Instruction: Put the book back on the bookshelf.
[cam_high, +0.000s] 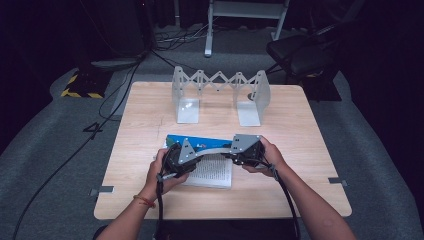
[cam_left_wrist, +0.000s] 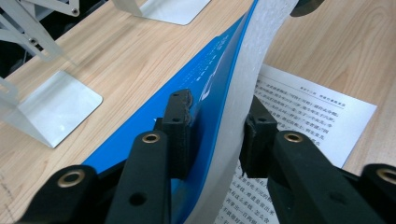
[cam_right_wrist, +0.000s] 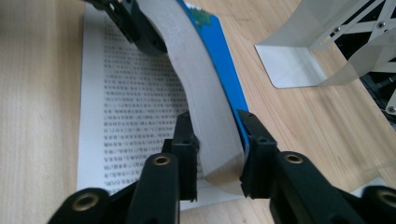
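A book with a blue cover (cam_high: 197, 141) lies open on the wooden table (cam_high: 150, 110), its printed page (cam_high: 212, 171) flat toward the person. The other half, a thick white block of pages (cam_left_wrist: 252, 51) behind the blue cover (cam_left_wrist: 205, 79), is raised and bowed. My left gripper (cam_high: 192, 155) is shut on that half at its left end, one pad on the cover and one on the pages (cam_left_wrist: 219, 108). My right gripper (cam_high: 234, 150) is shut on the same half at its right end (cam_right_wrist: 215, 123).
A metal expanding book rack (cam_high: 220, 92) with two flat foot plates stands at the table's far middle, and one plate (cam_left_wrist: 56, 105) lies close beside the book. Cables, a chair and a stand sit on the grey floor beyond the table.
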